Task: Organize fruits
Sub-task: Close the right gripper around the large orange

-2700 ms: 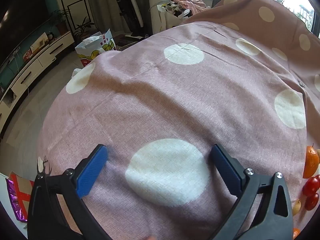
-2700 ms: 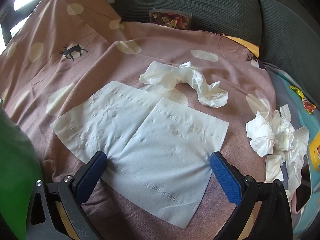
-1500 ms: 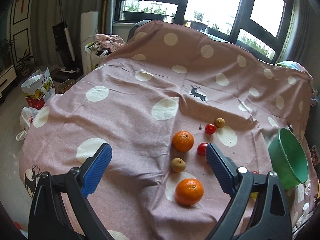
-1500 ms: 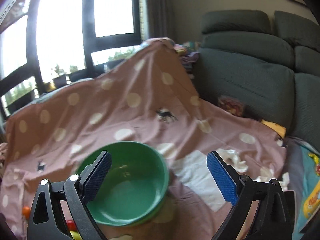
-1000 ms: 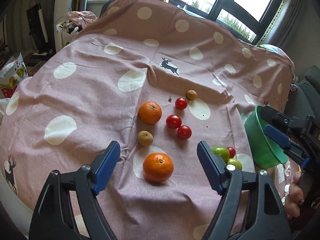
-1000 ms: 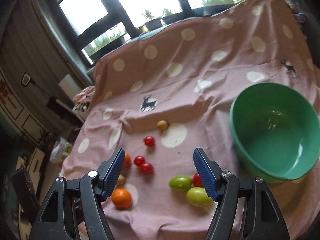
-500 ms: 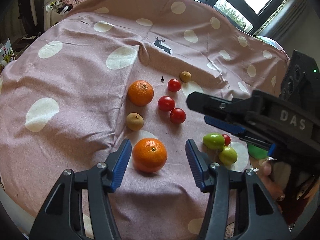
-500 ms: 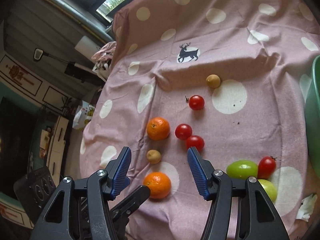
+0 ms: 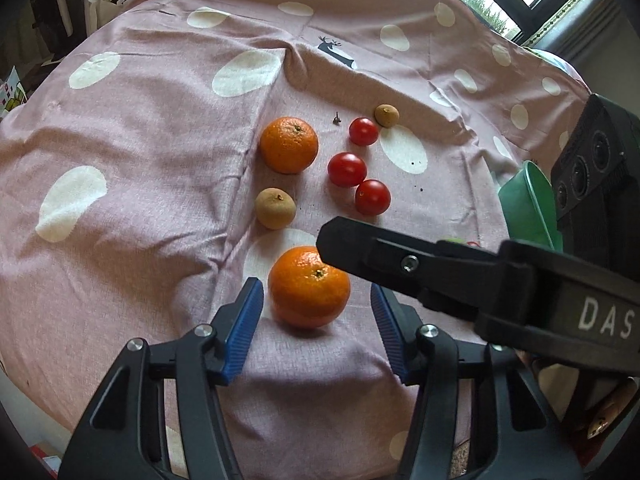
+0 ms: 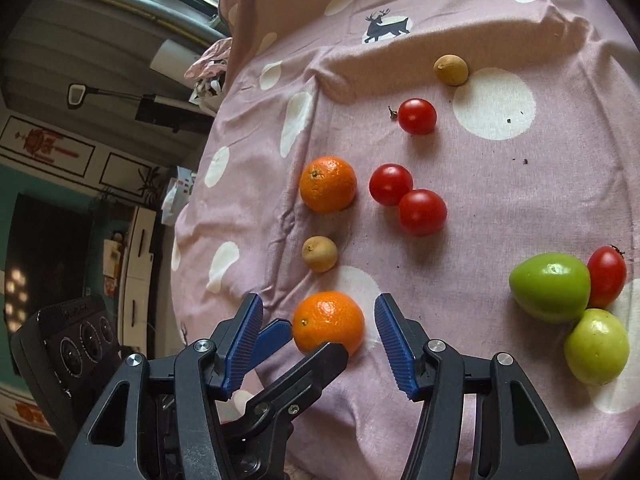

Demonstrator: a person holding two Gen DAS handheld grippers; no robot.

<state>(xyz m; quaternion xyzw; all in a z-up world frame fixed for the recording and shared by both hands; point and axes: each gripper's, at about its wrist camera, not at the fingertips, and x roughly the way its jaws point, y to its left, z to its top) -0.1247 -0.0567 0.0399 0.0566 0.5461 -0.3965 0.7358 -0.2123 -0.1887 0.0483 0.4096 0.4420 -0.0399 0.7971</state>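
Near orange (image 9: 309, 286) on polka-dot cloth (image 9: 140, 184), bracketed by left gripper (image 9: 316, 320) and right gripper (image 10: 318, 338), fingers of both released, just narrowed, not touching. Beyond: longan (image 9: 275, 208), second orange (image 9: 289, 144), three red tomatoes (image 9: 347, 169), far longan (image 9: 386, 115).

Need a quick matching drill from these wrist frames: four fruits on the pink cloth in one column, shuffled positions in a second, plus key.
Things:
1. near round orange mandarin
2. far round orange mandarin
3. green tomato
4. far small tan longan

Places:
A. touching an oblong red tomato
B. farthest up the pink polka-dot cloth, by a white dot
C. between both grippers' blue pads, untouched
D. left of the paired red cherry tomatoes

Pairs: 1-C, 2-D, 3-A, 4-B
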